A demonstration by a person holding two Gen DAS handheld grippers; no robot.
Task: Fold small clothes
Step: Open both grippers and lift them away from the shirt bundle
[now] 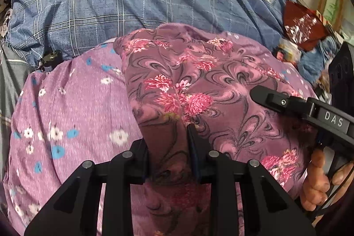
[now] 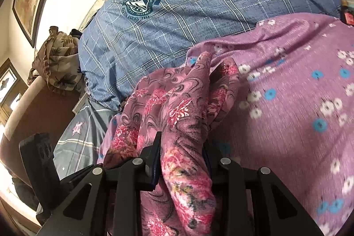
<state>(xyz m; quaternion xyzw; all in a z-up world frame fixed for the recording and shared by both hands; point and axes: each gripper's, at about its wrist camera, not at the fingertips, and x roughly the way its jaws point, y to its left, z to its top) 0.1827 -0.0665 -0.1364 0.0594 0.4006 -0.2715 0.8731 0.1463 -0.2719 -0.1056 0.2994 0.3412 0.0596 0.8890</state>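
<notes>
Ahead of both grippers we see the blue plaid quilt filling the far part of the bed. Nearer, under and around the grippers, lies the lilac sheet dotted with white and blue flowers. On it sits the pink floral garment, bunched up and stretched between our 2 grippers. The left gripper is clamped on 1 fold of it, cloth pinched between the fingers. The right gripper is likewise closed on another bunch of the same garment, which drapes over its fingers. To the right of the left gripper, a hand holds the other tool's handle.
</notes>
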